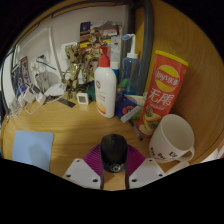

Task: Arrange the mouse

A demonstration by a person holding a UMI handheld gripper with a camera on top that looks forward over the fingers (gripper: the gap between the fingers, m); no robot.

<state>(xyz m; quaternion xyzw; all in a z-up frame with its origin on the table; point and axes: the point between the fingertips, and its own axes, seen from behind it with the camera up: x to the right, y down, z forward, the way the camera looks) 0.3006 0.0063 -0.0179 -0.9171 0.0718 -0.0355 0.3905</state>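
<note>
A black mouse (113, 152) with a small round mark on its back sits between my fingers, on or just over the wooden table (60, 125). My gripper (114, 151) is shut on the mouse, with the magenta pads pressed against its left and right sides. The mouse's front end points away from me, and its underside is hidden. A light blue flat mat (33, 148) lies on the table to the left of the fingers, apart from the mouse.
A white mug (172, 138) stands just right of the fingers. Behind it is a tall orange snack can (163, 90). A white pump bottle (105, 90) stands beyond the mouse, with several cluttered items along the back wall.
</note>
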